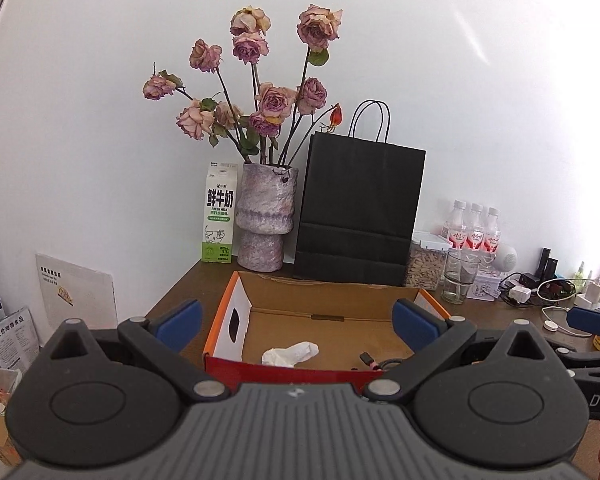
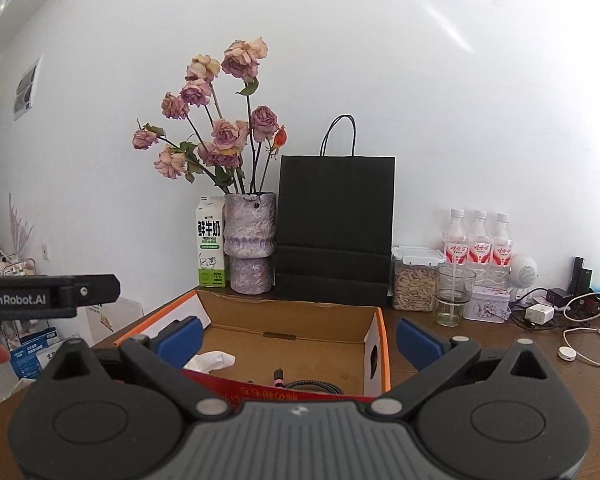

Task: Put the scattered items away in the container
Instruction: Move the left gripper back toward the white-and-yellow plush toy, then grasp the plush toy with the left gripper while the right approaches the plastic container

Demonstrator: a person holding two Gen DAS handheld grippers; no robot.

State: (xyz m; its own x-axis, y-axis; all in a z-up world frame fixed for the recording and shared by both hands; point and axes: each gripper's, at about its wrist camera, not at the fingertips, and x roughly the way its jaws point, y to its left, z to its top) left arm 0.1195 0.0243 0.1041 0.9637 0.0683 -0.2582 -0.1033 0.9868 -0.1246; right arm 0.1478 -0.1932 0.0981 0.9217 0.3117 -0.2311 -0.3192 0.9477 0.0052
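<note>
Both grippers hang spread and empty in front of the open cardboard box.

Left wrist view: the left gripper (image 1: 298, 322) fills the bottom of the frame, its blue pads (image 1: 180, 324) wide apart with nothing between them; framed in the gap is the cardboard box (image 1: 324, 292), lower centre, with a crumpled tissue (image 1: 290, 354) and a dark cable (image 1: 374, 360) on its floor. Behind it, mid-frame, stand a milk carton (image 1: 219, 214), a vase of dried roses (image 1: 265, 216) and a black paper bag (image 1: 360, 208). Right wrist view: the right gripper (image 2: 300, 340) is likewise splayed and holds nothing; the box (image 2: 300, 316) sits lower centre, tissue (image 2: 212, 361) at its left, cable (image 2: 300, 384) near its front wall. On the table (image 2: 500, 344) at right lie a white cord (image 2: 588, 344) and a small white disc (image 2: 566, 353), outside the box.
</note>
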